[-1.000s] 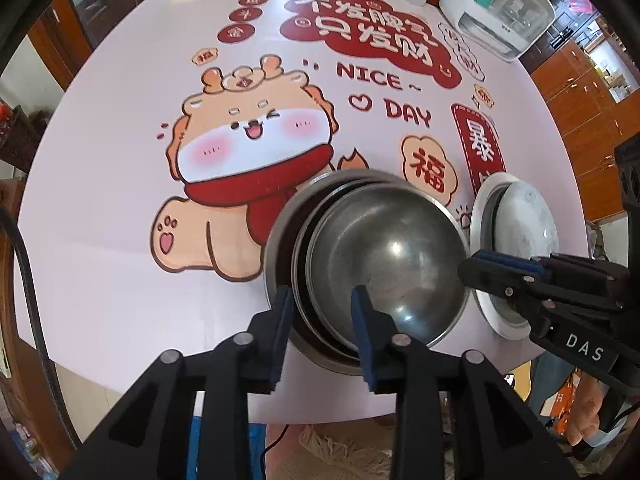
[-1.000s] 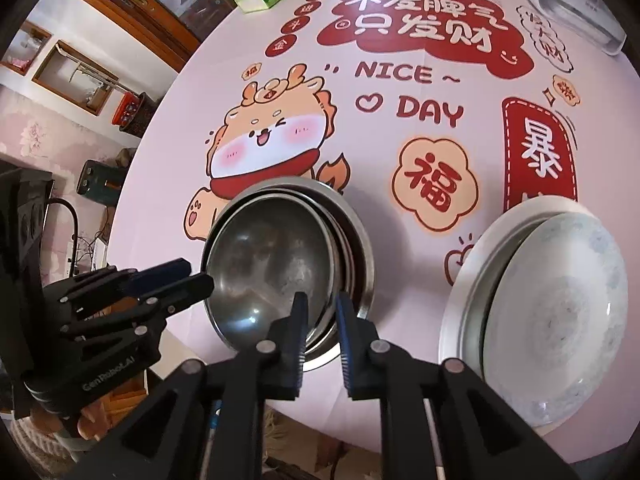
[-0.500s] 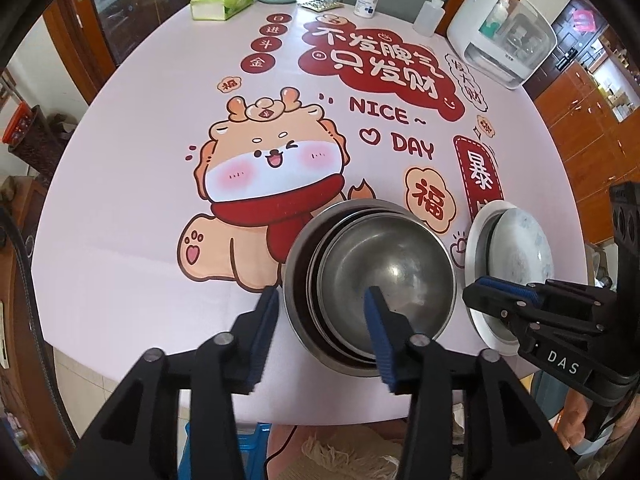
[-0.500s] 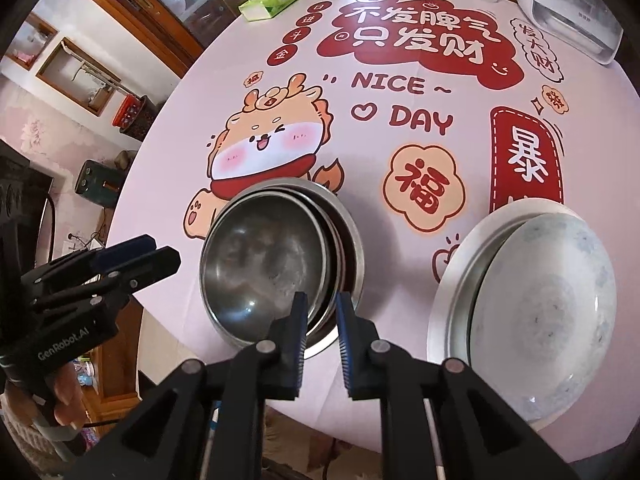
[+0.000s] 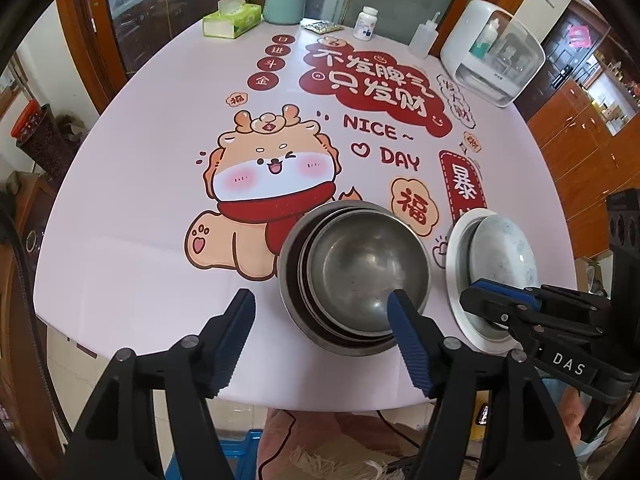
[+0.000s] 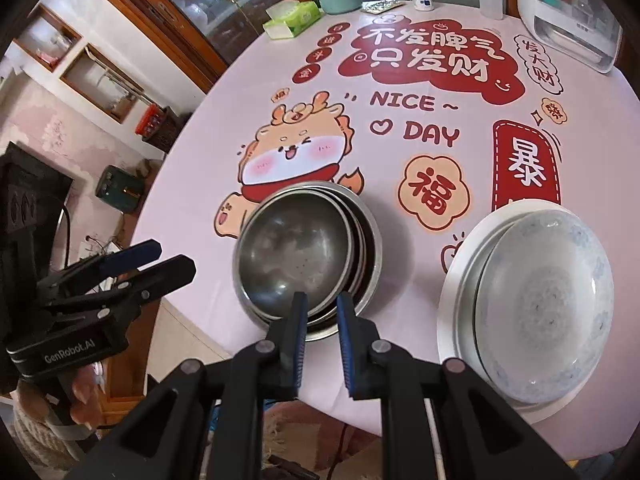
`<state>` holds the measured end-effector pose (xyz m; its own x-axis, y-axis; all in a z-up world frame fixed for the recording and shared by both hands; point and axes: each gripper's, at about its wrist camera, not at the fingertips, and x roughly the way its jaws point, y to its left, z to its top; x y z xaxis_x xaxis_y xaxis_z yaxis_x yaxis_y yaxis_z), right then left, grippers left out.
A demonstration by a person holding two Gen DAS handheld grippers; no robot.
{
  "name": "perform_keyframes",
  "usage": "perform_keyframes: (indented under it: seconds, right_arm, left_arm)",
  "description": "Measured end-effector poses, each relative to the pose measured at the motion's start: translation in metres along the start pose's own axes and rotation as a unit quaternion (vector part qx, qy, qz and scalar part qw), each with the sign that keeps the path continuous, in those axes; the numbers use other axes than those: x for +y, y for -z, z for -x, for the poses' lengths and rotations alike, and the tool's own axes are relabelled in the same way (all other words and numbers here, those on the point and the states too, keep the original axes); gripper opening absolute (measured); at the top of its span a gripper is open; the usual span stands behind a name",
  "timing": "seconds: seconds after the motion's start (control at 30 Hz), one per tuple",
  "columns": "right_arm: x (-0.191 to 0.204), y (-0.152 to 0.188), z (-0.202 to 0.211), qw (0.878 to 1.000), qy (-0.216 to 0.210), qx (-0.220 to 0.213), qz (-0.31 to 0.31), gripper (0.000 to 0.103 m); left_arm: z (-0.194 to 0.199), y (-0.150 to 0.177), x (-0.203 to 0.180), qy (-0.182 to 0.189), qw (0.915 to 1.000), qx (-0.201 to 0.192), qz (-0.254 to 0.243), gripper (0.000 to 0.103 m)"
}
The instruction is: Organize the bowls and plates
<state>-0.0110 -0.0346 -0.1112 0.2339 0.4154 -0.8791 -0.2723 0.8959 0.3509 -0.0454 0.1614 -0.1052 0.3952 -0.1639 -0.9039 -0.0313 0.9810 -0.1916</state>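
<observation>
A stack of nested steel bowls (image 5: 360,272) sits near the table's front edge; it also shows in the right wrist view (image 6: 296,252). To its right a pale patterned plate (image 5: 504,256) lies in a larger white plate (image 5: 454,264), also in the right wrist view (image 6: 548,300). My left gripper (image 5: 322,300) is open wide and empty, pulled back from the bowls' near rim. My right gripper (image 6: 322,300) is slightly open and empty, hovering at the bowls' near right rim, without touching.
The round table (image 5: 120,240) has a pink cartoon cloth. At its far edge stand a tissue box (image 5: 232,18), a green jar (image 5: 285,2), a pill bottle (image 5: 366,22), a squeeze bottle (image 5: 424,38) and a white appliance (image 5: 492,54).
My left gripper has opened wide and drawn back from the bowls' rim. My right gripper has also pulled back and opened a little. The bowls and plates stay put.
</observation>
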Motion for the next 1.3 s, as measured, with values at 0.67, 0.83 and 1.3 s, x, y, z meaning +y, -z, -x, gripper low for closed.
perform_keyframes:
  seconds: [0.67, 0.83, 1.3]
  right_arm:
    - [-0.009, -0.019, -0.033, 0.999, 0.025, 0.011, -0.041, 0.04]
    - [-0.017, -0.022, -0.056, 0.997, 0.02, 0.038, -0.068, 0.04]
    - [-0.029, -0.022, -0.068, 0.993, 0.009, 0.063, -0.099, 0.04]
  left_arm:
    - [-0.054, -0.035, 0.019, 0.056, 0.9949, 0.075, -0.036, 0.083]
    - [-0.088, -0.041, 0.029, 0.064, 0.9902, 0.119, -0.036, 0.083]
    - [-0.122, -0.048, 0.024, 0.089, 0.978, 0.177, -0.064, 0.083]
